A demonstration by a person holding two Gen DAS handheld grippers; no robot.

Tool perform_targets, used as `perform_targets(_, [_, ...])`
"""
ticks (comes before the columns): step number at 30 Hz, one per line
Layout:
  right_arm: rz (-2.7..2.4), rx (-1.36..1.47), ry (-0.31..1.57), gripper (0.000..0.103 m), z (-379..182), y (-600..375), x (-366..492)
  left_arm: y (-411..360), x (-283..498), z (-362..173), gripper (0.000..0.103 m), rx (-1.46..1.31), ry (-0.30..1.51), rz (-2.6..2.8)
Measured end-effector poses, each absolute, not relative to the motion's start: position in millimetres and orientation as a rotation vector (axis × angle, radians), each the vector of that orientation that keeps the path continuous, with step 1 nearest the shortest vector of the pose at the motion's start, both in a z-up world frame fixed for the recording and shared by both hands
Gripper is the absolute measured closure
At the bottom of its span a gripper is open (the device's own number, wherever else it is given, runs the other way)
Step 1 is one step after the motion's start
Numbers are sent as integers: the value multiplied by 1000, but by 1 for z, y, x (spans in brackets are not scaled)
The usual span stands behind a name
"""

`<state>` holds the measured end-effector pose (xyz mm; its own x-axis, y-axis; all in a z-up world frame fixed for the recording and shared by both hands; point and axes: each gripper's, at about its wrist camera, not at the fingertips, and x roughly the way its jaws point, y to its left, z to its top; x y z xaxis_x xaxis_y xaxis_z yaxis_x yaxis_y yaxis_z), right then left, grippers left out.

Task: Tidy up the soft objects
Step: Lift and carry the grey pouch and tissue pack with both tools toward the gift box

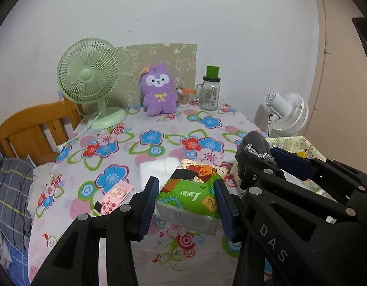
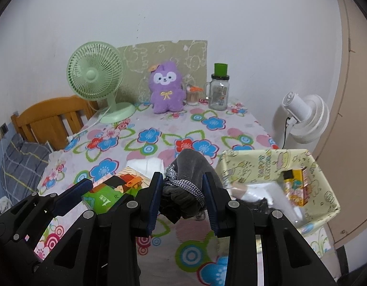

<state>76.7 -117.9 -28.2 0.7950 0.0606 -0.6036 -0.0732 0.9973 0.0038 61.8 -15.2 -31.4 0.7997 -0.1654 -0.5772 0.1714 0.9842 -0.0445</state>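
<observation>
The left gripper [image 1: 187,205] has its jaws pinching a green tissue pack [image 1: 191,197] from both sides; the pack hangs lifted above the near part of the surface [image 1: 159,128], which is covered with a cloth of blue and red flowers. The right gripper [image 2: 183,200] has its jaws pinching a grey cloth pouch [image 2: 188,166] with a braided grey cord [image 2: 183,183], and it also is held above the near part of the surface, just to the right of the tissue pack. In the left wrist view the right gripper is close beside the left one, near the right edge.

Behind the pack a white folded tissue [image 1: 157,166] lies flat around the middle of the surface. A small pink packet [image 1: 115,196] lies near the left edge. At the near right corner a yellow patterned box [image 2: 255,164] stands open, with a yellow and orange carton [image 2: 296,186] and some white and dark things inside that I cannot identify.

Along the far edge stand a green fan [image 1: 88,81] at the left corner, a purple plush toy [image 1: 159,90] in the middle, a small cup [image 1: 183,97] just beside it, and a glass jar with green lid [image 1: 210,88] toward the right.
</observation>
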Motion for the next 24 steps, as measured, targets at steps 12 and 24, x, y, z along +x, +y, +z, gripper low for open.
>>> perform_targets(12, [48,-10,619,65,-8,-155,75,-53,61,-14,54,29,589,-217])
perform_targets(24, [8,9,605,65,-1,-197,78,-95,70,-7,54,63,579,-271])
